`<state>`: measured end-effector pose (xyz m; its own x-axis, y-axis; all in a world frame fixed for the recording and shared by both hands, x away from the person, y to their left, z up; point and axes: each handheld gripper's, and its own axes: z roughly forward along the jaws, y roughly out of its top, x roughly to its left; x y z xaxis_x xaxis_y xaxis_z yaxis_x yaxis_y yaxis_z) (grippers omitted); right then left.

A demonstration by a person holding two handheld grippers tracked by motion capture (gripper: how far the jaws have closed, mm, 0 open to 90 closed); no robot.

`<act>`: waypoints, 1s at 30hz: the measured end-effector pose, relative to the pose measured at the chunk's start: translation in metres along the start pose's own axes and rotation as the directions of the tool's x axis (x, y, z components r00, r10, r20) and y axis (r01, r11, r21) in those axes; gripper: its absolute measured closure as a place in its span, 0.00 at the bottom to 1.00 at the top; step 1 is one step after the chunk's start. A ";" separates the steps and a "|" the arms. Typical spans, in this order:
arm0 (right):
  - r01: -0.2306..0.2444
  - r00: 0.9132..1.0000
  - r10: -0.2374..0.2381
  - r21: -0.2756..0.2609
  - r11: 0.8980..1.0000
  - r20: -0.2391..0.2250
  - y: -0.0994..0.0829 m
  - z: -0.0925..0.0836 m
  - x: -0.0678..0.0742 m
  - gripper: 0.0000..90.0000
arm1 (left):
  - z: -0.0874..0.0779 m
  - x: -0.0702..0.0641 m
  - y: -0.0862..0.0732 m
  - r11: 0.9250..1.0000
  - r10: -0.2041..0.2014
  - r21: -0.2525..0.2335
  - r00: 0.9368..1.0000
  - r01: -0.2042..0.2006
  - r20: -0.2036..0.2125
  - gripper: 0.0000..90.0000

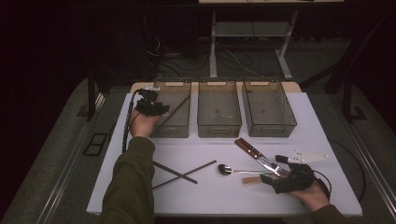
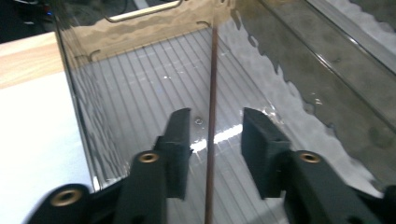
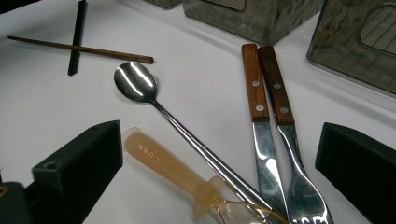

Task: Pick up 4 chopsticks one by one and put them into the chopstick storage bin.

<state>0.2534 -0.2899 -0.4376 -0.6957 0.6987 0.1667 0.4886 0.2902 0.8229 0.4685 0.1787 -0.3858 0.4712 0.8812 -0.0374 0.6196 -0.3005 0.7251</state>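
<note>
Bins (image 1: 219,112) number three; both tongs, left (image 2: 212,140) and right (image 3: 224,177), gape, grasping nothing.

The table (image 1: 224,196) is showing white, with a pale wood strip at its far edge, and the three bins (image 1: 219,109) on it are showing smoky translucent grey with ribbed, striped floors. Both tools, left (image 2: 212,140) and right (image 3: 224,172), are showing matte black, and a thin brown chopstick (image 2: 212,93) is running down the left bin. The spoon (image 3: 140,84) is gleaming silver, the knife (image 3: 254,84) and fork (image 3: 278,88) are wearing reddish-brown wooden handles with silver rivets, and a translucent amber handle (image 3: 163,163) is lying beside a black stick (image 3: 77,37) crossing a brown one (image 3: 79,49).
</note>
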 end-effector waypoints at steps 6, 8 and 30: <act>0.000 1.000 0.000 0.000 1.000 0.000 0.000 0.000 0.000 0.01 | -0.004 -0.005 0.002 0.998 0.038 -0.053 0.999 -0.036 0.039 0.56; 0.001 1.000 -0.001 0.002 1.000 0.001 0.000 0.000 0.000 0.01 | -0.006 -0.006 0.002 0.997 0.047 -0.064 0.997 -0.043 0.062 0.52; 0.001 1.000 -0.001 0.002 1.000 0.005 0.000 0.000 0.000 0.01 | -0.053 -0.027 -0.011 0.983 0.163 -0.117 0.963 -0.140 0.216 0.34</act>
<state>0.2530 -0.2901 -0.4375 -0.6936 0.7018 0.1627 0.4890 0.2927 0.8217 0.4161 0.1774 -0.3565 0.6900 0.7207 -0.0667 0.4698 -0.3758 0.7988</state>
